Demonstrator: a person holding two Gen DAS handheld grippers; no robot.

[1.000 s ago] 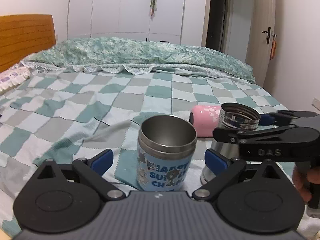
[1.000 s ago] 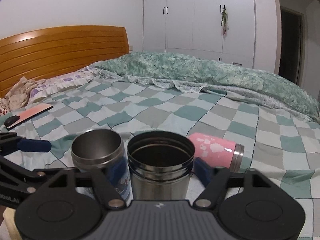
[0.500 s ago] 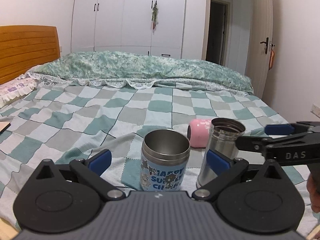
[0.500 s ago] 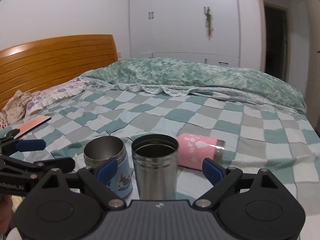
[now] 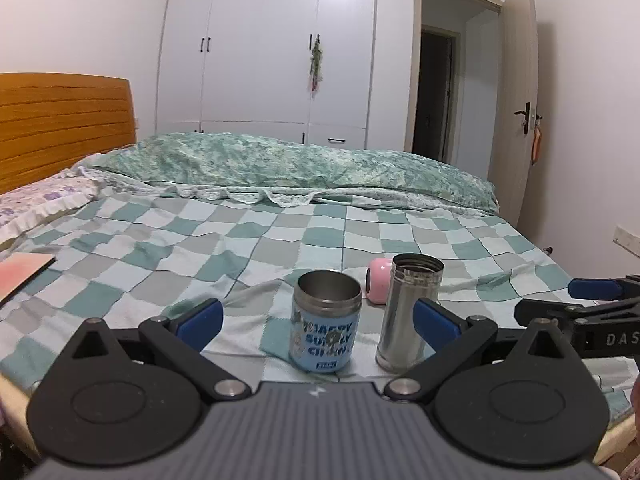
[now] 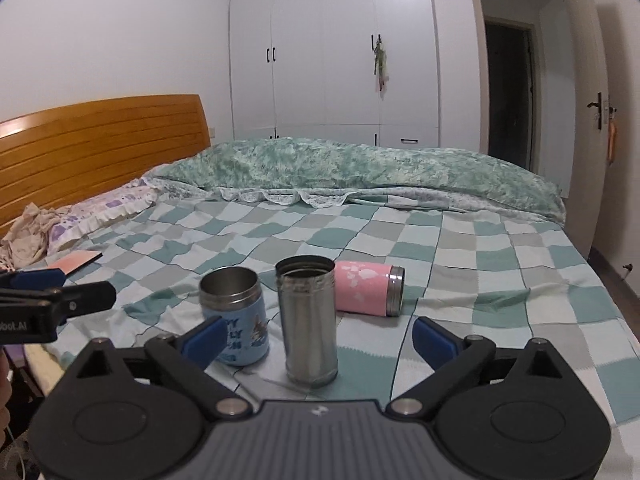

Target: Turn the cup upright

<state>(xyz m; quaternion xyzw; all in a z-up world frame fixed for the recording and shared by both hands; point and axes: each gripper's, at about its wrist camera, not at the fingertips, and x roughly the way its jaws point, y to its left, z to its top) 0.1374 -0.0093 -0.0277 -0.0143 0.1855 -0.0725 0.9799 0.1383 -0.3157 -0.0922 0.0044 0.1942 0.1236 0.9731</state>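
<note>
A blue printed cup (image 5: 326, 322) (image 6: 236, 316) stands upright on the checked bedspread, mouth up. A plain steel cup (image 5: 408, 312) (image 6: 308, 320) stands upright to its right. A pink cup (image 6: 368, 288) (image 5: 378, 280) lies on its side behind them, steel mouth to the right. My left gripper (image 5: 318, 316) is open and empty, drawn back in front of the blue cup. My right gripper (image 6: 318, 336) is open and empty, drawn back in front of the steel cup. The right gripper also shows in the left wrist view (image 5: 592, 300), the left gripper in the right wrist view (image 6: 52, 288).
A pink flat book (image 6: 78, 260) (image 5: 20, 274) lies on the bed at the left. A folded green quilt (image 5: 296, 168) lies along the far side. A wooden headboard (image 6: 100, 148) is at the left. The bed's near edge is just under both grippers.
Both grippers have pulled back and risen away from the two upright cups, which now look smaller and stand free. The pink cup has not moved.
</note>
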